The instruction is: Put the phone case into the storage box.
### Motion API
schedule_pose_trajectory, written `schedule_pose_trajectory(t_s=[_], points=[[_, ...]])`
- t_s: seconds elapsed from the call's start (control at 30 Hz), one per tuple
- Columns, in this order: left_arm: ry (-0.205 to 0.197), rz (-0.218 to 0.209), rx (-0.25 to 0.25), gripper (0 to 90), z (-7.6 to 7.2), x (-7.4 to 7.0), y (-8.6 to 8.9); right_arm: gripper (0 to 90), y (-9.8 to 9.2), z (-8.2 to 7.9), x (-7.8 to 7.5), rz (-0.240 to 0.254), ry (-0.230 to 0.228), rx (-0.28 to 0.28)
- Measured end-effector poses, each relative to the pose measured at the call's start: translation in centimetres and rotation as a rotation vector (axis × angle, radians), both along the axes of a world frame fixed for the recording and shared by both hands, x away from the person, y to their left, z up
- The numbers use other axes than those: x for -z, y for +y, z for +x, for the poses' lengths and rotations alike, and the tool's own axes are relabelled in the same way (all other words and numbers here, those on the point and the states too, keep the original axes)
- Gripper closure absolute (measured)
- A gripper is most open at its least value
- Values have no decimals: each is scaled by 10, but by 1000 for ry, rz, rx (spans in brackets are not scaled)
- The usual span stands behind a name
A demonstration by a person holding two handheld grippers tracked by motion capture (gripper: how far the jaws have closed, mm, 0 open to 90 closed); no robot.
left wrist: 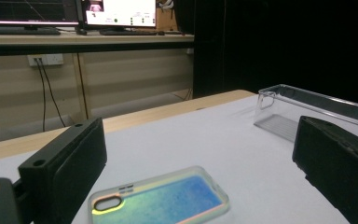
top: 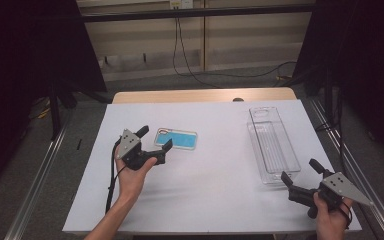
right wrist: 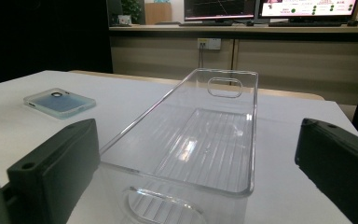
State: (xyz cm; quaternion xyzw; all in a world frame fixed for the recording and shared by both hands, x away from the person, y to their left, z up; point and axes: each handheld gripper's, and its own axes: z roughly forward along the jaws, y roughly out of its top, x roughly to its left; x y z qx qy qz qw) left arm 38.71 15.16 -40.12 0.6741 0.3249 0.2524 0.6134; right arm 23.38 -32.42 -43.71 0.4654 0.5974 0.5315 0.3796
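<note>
High view: we read no brand or label on any item; the monitors at the top of both gripper views carry graphs and text too small to make out.

We see the phone case, clear with a blue inner face, lying flat left of centre in the frame. Our left gripper sits at its left end, jaws spread wide and holding nothing; one jaw is above the case's left end, the other just below it, close to its lower edge. We cannot tell whether either jaw touches it. In the left gripper view the phone case lies at bottom centre between the two black jaws, camera cutout toward the left jaw.

Our right gripper is at the lower right of the high view, jaws also spread and empty, pointed up-left at the near end of the clear bin. The bin stands upright, long axis running up the frame, right of centre, well apart from the case. In the right gripper view the clear bin fills the middle between the jaws, ribbed floor and handle slot visible, with the phone case small at left.

Surface: a white table with a wooden edge at the top. Grey floor around it, dark curtains at both sides, a pale wall with cables behind.
</note>
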Motion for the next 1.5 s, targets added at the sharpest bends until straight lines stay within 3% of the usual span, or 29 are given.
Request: schedule_pose_trajectory(t_s=[0.3,0.4,0.47,0.57,0.73,0.93,1.33,1.47,1.5], points=[[4,5,16,25,17,-2,-10,0,0,0,0,1,0,-1],[-1,41,33,21,23,-6,-15,0,0,0,0,3,-2,0],[-11,19,43,13,26,-8,-18,0,0,-1,0,4,-2,-1],[-21,55,30,13,31,-11,-23,0,0,0,0,4,-2,-1],[-28,35,23,20,42,-14,-29,0,0,-1,0,3,-3,-4],[-43,50,1,41,54,-15,-38,0,0,-1,0,6,-5,-1],[-5,53,-21,69,77,-2,-48,0,0,-1,0,4,-4,-4],[-10,62,-26,100,83,-2,-50,0,-1,-1,0,4,-4,-3],[-14,54,-28,147,84,-3,-51,0,-1,-1,0,3,-4,-4]])
